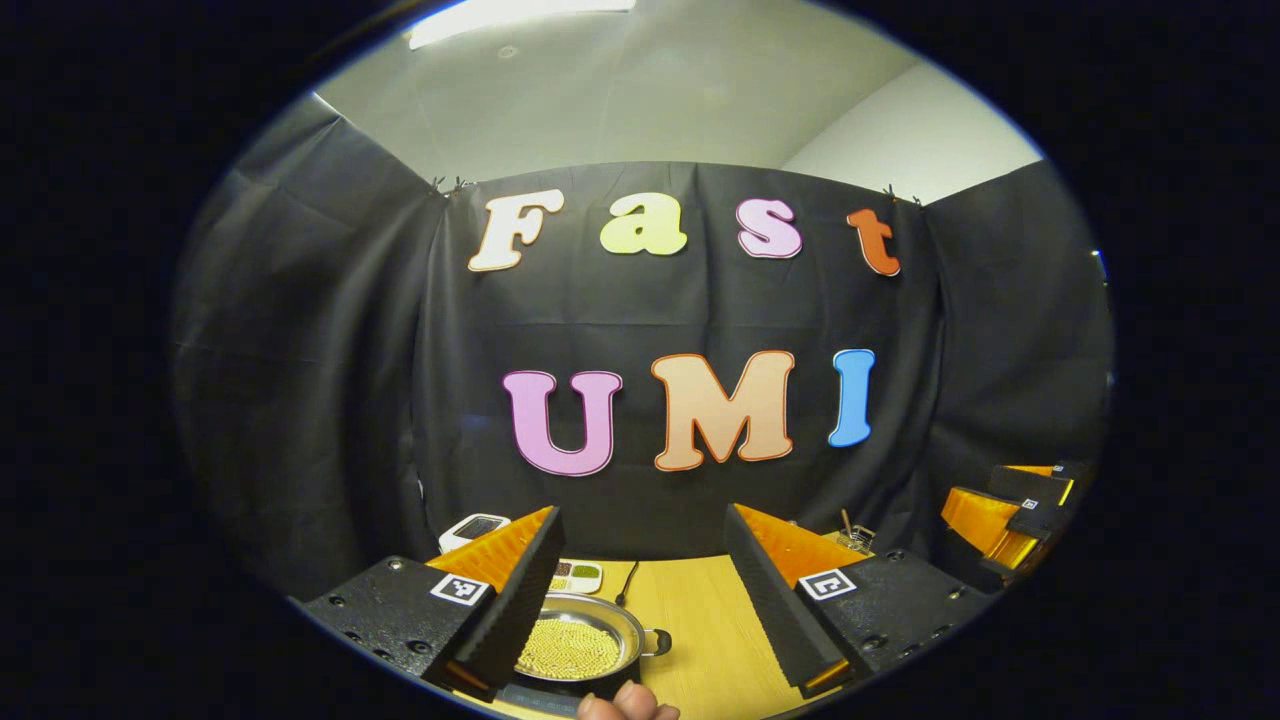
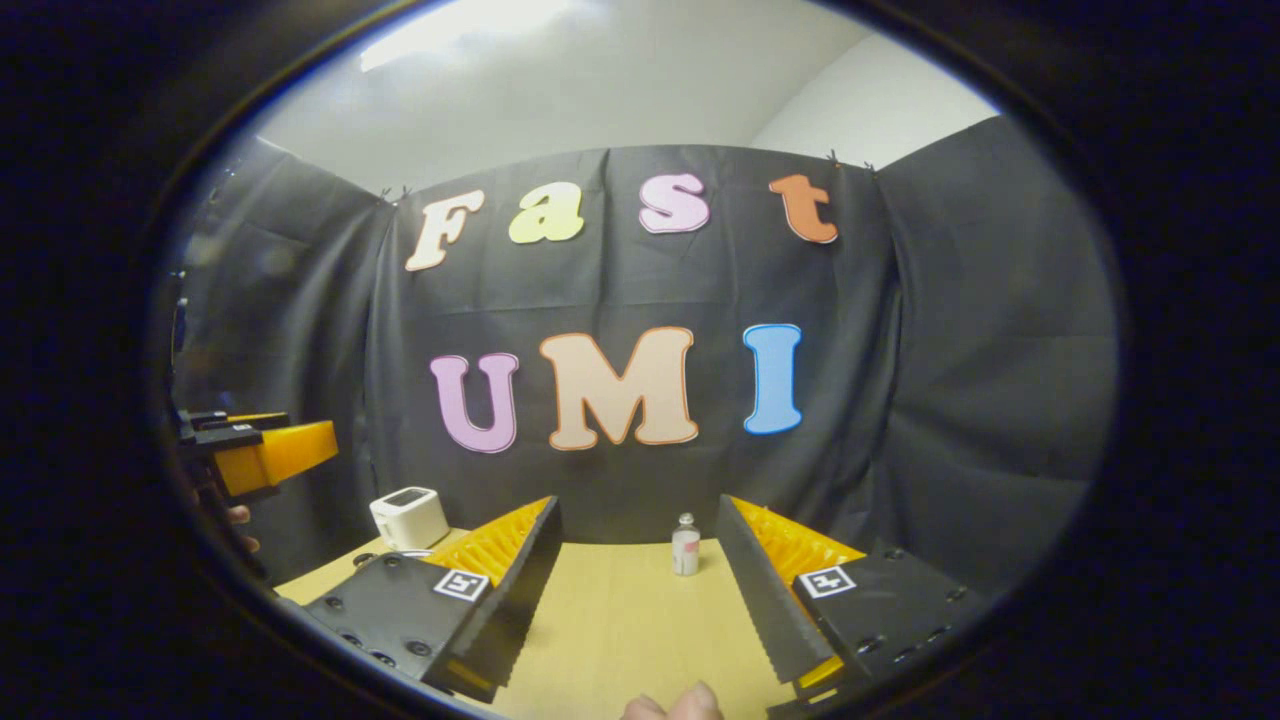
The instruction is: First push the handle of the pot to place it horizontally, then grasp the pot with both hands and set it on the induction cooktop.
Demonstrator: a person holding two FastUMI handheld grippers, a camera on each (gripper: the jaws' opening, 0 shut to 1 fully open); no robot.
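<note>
The pot (image 1: 585, 645) sits low and just ahead of the left gripper (image 1: 640, 590), partly behind its left finger, on the wooden table (image 1: 700, 620). It is a shallow, round steel pan with a bright rolled rim, and it is filled nearly level with small pale yellow beads or grains. A small loop handle (image 1: 657, 640) sticks out on its right side, on the side toward the gap between the fingers. I'd judge it stiff and fairly light for metal, but the loose fill adds weight and will shift or spill if the pot tips, so it wants to be lifted level. The polished rim looks slippery; the side handles seem the better places to grip, one for each gripper. A dark flat edge shows under the pot's near side, but I cannot tell whether that is the induction cooktop. The left gripper hangs with its fingers spread wide and nothing between them. The right gripper (image 2: 640, 590) is also wide apart and empty, held above bare table with a small capped bottle (image 2: 686, 545) standing farther ahead between its fingers and a white box-shaped appliance (image 2: 409, 517) off to its left.
</note>
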